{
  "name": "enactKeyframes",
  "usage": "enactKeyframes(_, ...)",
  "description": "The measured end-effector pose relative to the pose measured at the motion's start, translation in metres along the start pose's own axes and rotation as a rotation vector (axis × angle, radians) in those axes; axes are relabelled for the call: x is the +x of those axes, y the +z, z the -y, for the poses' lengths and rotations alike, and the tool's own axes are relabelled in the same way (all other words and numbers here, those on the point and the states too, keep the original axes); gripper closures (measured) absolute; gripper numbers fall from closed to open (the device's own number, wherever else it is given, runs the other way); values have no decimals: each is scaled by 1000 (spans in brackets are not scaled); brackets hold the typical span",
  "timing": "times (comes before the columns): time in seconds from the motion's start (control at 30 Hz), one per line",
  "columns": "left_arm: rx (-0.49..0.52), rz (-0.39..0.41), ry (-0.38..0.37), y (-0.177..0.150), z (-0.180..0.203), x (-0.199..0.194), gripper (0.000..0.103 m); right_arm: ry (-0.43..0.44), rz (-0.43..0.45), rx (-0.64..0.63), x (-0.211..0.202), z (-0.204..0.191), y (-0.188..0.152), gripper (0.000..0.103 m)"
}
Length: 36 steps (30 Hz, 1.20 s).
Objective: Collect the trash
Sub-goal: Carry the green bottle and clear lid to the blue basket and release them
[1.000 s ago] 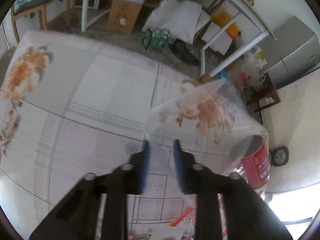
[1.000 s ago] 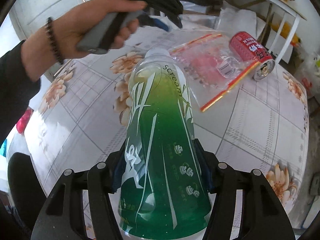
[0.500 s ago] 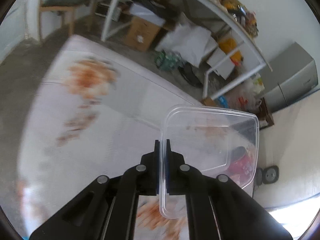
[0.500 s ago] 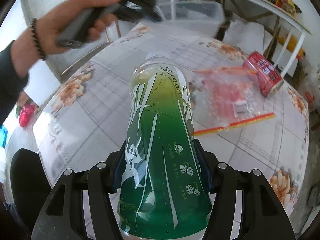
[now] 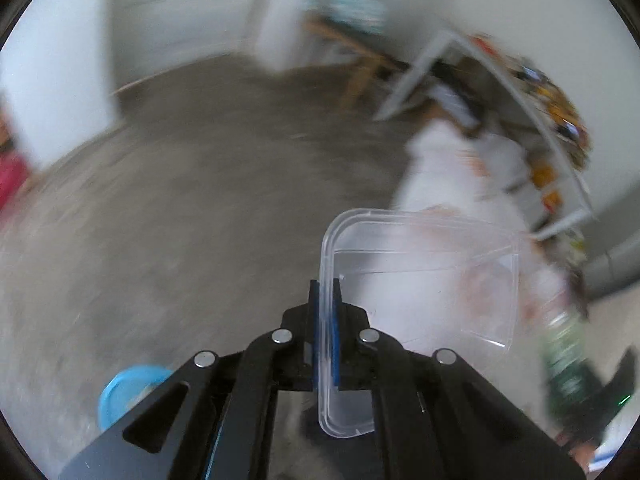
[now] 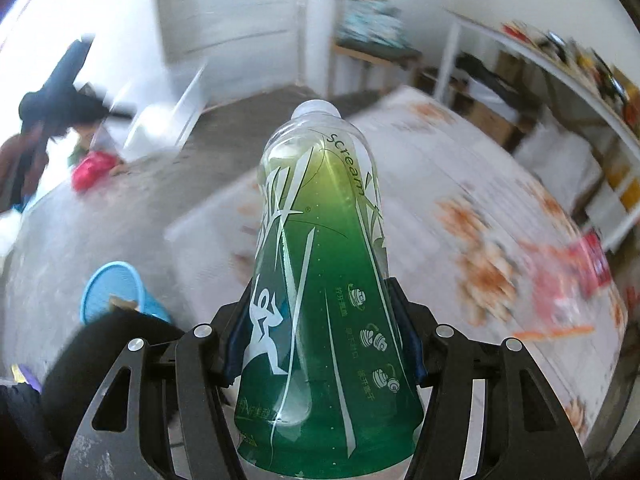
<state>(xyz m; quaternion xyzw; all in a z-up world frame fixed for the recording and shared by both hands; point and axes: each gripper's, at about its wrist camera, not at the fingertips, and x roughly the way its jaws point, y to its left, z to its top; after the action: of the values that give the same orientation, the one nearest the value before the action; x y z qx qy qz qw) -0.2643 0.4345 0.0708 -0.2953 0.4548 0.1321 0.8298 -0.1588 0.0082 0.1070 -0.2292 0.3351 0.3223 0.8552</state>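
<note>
My left gripper (image 5: 325,312) had its fingers clamped on one clear plastic lid (image 5: 420,280); my right gripper (image 6: 320,344) gripped one green bottle (image 6: 320,280). Motion blurred the floral table (image 6: 480,184), one blue basket (image 6: 112,292) on the floor.

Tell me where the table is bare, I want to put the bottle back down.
The table's near end, beside the bottle, is bare cloth. The far right corner is crowded: a zip bag and a red can lie there.
</note>
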Motion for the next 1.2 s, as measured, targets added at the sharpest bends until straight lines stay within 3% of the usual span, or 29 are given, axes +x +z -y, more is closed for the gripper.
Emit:
enactKeyframes(0.2, -195, -109, 191, -120, -164, 8, 100, 121, 8, -128, 9, -103, 25, 46)
enactKeyframes(0.33, -265, -195, 280, -186, -217, 50, 99, 203, -36, -210, 29, -176, 27, 46)
enactKeyframes(0.43, -293, -244, 294, -214, -236, 83, 92, 246, -85, -257, 48, -216, 25, 46)
enactKeyframes(0.5, -304, -284, 305, -224, -245, 101, 71, 272, -129, -293, 64, -246, 21, 46)
enactKeyframes(0.57, -323, -294, 315, -234, -253, 102, 62, 294, -173, -324, 83, -273, 17, 46)
enactKeyframes(0.8, -430, -132, 287, -232, -297, 54, 59, 356, -301, -403, 152, -350, 0, 46)
enactKeyframes(1.0, -510, -77, 250, -234, -329, 32, 59, 391, -399, -412, 211, -401, -31, 45)
enactKeyframes(1.13, -549, -57, 239, -237, -343, 27, 59, 367, -416, -425, 238, -429, -43, 45)
enactKeyframes(1.2, -564, -52, 234, -237, -345, 24, 59, 376, -376, -417, 247, -433, -48, 38)
